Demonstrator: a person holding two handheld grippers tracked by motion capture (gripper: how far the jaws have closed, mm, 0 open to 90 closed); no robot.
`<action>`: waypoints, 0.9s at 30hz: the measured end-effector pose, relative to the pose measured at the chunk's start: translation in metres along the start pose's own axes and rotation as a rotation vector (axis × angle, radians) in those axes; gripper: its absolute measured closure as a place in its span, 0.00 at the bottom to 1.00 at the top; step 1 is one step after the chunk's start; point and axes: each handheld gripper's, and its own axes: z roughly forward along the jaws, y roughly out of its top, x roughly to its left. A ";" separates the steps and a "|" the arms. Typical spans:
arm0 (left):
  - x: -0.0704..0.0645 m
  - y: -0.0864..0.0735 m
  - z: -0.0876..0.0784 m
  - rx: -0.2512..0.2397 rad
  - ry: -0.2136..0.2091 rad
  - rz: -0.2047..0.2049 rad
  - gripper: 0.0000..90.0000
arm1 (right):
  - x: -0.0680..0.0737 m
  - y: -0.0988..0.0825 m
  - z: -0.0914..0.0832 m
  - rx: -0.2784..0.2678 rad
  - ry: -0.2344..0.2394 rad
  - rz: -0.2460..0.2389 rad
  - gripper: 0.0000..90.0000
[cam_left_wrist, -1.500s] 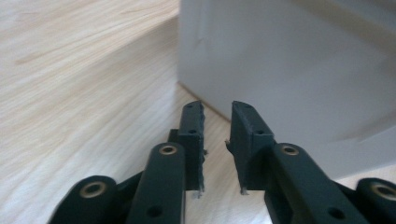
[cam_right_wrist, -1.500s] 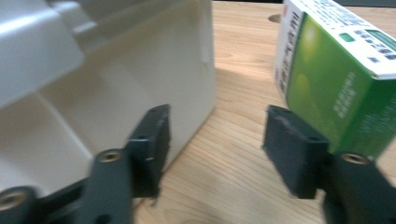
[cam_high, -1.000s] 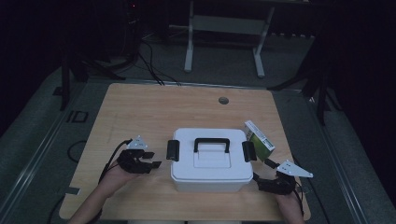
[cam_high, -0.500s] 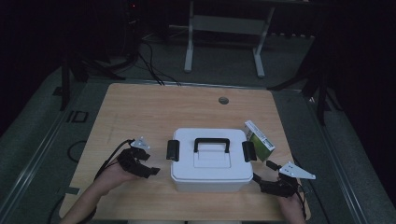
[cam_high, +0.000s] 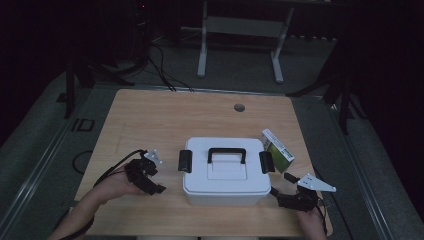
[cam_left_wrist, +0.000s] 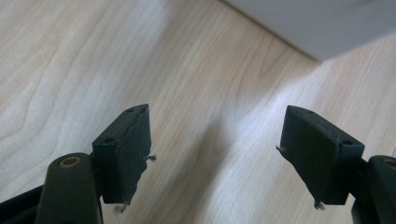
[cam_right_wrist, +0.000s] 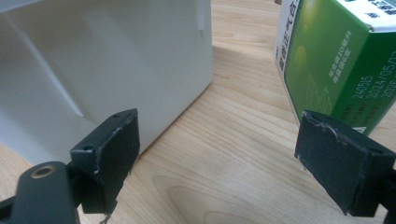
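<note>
Both grippers (left (cam_high: 150, 175), right (cam_high: 284, 192)) low, fingers apart.

A white storage box (cam_high: 223, 172) with black handle and side latches, apparently shut, sits near the table's front edge; a green-and-white carton (cam_high: 277, 150) leans just beside its right end.

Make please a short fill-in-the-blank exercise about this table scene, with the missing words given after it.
1. The white box has a ____ carrying handle on its lid.
2. The green carton stands on the box's ____ side in the high view.
3. The jaws of the left gripper are ____, with bare table between them.
4. The right gripper holds ____.

Missing words: black; right; open; nothing
</note>
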 end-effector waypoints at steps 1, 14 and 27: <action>0.000 0.000 0.000 0.009 0.007 0.005 0.28 | 0.000 0.000 0.000 0.000 0.000 0.000 0.15; 0.002 -0.007 -0.012 0.068 -0.033 0.041 0.29 | 0.001 -0.001 0.001 0.004 0.005 0.002 0.15; -0.003 0.007 -0.049 0.096 -0.031 0.089 0.29 | 0.000 -0.002 0.000 -0.001 0.008 0.010 0.15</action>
